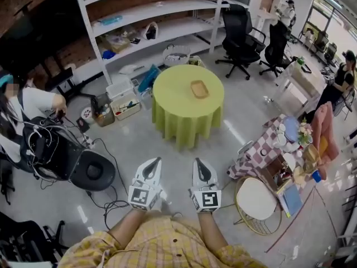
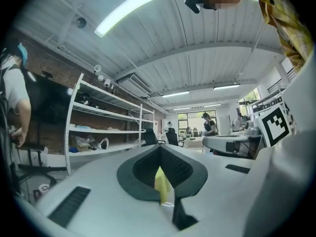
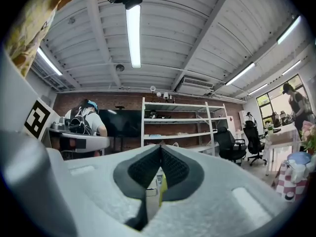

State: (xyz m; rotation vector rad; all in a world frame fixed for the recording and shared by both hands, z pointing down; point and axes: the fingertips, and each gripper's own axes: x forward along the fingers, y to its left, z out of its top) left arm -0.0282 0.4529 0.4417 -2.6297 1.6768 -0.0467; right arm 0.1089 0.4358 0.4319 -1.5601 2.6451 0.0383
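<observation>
Round table stood on the grey floor in front of the white shelves, well apart from both tools. A yellow-green cloth hung over it in folds, and a small tan tray lay on top toward the far right edge. The only print to read was the black-and-white square markers on the cubes, which were patterns rather than letters. The left gripper and right gripper pointed side by side at the table. Each had its jaws together at the tips and nothing between them. A white side table with a gold wire frame stood just beside the right gripper.
</observation>
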